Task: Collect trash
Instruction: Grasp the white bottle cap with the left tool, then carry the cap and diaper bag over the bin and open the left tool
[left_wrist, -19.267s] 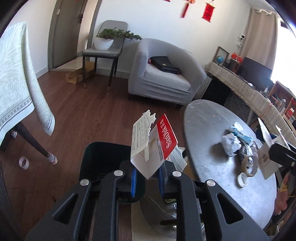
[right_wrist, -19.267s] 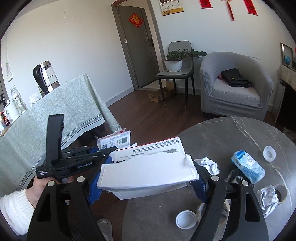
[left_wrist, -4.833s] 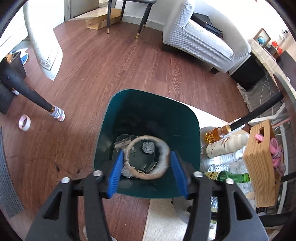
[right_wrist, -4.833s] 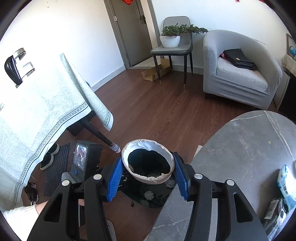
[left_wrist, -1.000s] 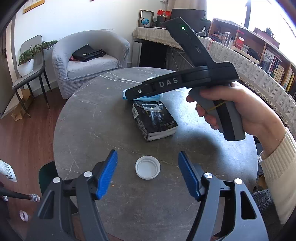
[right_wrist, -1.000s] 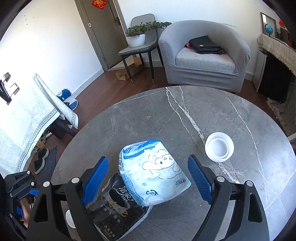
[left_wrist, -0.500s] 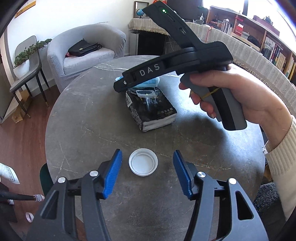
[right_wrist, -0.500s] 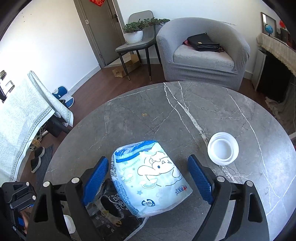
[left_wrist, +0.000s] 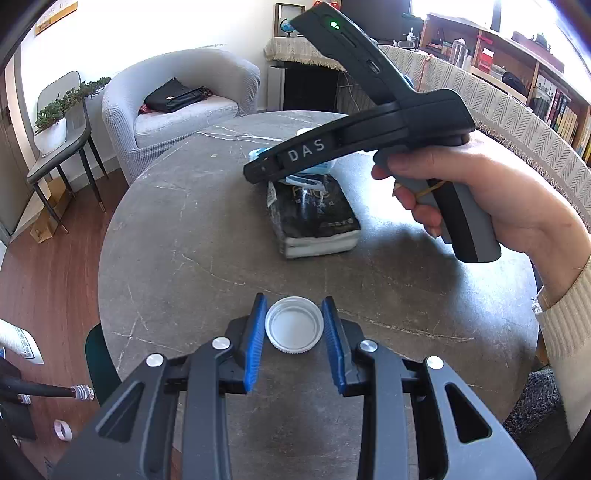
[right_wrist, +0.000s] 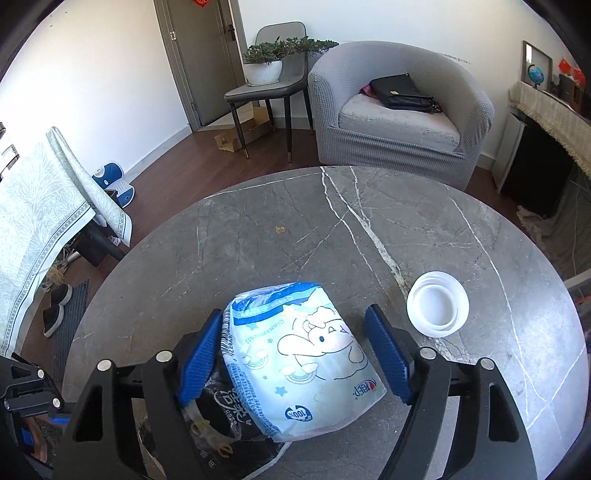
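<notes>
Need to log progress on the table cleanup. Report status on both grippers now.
Left gripper closing around white cap, pads beside its rim. Right gripper closing, blue tissue pack between jaws, right pad apart. Nothing in the way.

Your round grey marble bench carries a white lid, a white cup, and a black pack under a blue one.

A white cap lay open side up on the grey desk. A blue tissue pack rested tilted atop a black pack. Another white lid lay just beside them.
</notes>
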